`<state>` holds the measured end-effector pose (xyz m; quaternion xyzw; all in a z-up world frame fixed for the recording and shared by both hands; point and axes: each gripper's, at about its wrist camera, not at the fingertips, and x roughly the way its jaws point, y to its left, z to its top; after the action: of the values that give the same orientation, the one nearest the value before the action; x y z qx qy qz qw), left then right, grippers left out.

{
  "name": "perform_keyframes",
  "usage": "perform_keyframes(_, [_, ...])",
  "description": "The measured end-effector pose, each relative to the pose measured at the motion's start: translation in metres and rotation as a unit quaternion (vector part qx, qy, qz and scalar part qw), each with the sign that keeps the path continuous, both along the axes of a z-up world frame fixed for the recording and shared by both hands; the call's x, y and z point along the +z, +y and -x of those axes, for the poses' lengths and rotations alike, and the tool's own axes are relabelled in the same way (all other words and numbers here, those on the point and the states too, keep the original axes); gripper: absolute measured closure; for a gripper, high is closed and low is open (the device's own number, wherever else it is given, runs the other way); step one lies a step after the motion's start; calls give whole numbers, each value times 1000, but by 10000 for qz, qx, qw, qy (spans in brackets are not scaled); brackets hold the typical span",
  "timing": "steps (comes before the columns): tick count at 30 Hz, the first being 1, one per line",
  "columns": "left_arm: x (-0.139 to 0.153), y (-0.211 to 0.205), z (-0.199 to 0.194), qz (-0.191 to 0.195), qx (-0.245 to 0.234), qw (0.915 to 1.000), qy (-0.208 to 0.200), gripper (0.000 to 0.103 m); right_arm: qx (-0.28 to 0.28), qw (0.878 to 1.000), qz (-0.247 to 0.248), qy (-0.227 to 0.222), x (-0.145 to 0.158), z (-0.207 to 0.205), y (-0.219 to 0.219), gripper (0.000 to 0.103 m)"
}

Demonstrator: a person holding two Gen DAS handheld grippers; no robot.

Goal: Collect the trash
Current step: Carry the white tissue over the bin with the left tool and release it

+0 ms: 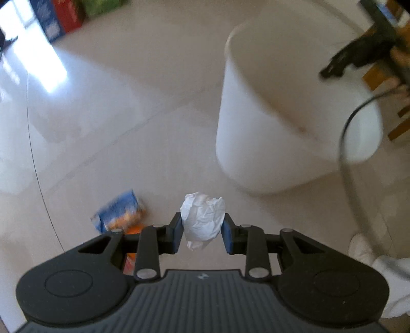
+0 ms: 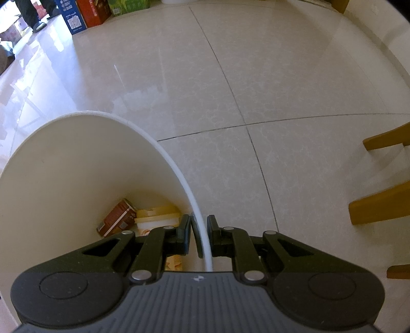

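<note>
My left gripper (image 1: 202,230) is shut on a crumpled white paper ball (image 1: 202,220), held above the tiled floor. A blue and orange snack wrapper (image 1: 120,214) lies on the floor below and to the left of it. The white trash bin (image 1: 269,133) stands ahead to the right, blurred. In the right wrist view my right gripper (image 2: 200,237) is shut on the rim of the white trash bin (image 2: 176,164), one finger inside and one outside. At the bin's bottom lie a brown can (image 2: 116,217) and a yellow cup (image 2: 157,217).
Coloured cartons (image 2: 84,12) stand at the far edge of the floor, with a person's feet (image 2: 37,24) beside them. Wooden chair legs (image 2: 379,205) are at the right. A black cable (image 1: 344,143) hangs at the right of the left wrist view, and a white shoe (image 1: 361,247) shows below it.
</note>
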<state>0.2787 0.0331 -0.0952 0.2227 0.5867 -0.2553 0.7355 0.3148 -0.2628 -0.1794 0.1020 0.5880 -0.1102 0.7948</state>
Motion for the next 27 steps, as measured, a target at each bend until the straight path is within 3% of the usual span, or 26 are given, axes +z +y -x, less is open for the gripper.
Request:
perform_keyframes(5, [57,-44,-13,502,-412,9967,-480,73,-23,10000,-23,2,1,-1,-1,87])
perform_keyframes(7, [68,-62,-17,716,-514,9946,-545,73,-40,10000,-41,2,1,-1,-1,87])
perform_keyframes(10, [70,-91,-19,918,-707,9921,-476,73,-46,10000,-61,-10,1,0,-2,87])
perform_keyframes(14, [49,-121,-17,824,-963,9913,-353,72,-59,9999,-89,-21,0,1,-3,87])
perform_keyframes(16, [43,-128,-16,742,-996,9919,-260,57,-51,9999,-101,-29,0,1,-3,87])
perform_keyframes(17, [38,-130,-16,673,-985,9926,-236,31,-52,9999,-112,-36,1,2,-4,87])
perform_keyframes(18, [37,-130,-15,618,-946,9931,-308,18,-50,9999,-121,-39,0,2,-4,87])
perform_keyframes(20, [39,-128,-12,646,-958,9916,-586,18,-53,9999,-140,-44,1,3,-5,87])
perform_keyframes(27, [43,-112,-14,740,-711,9928,-616,18,-52,9999,-110,-36,2,2,-4,87])
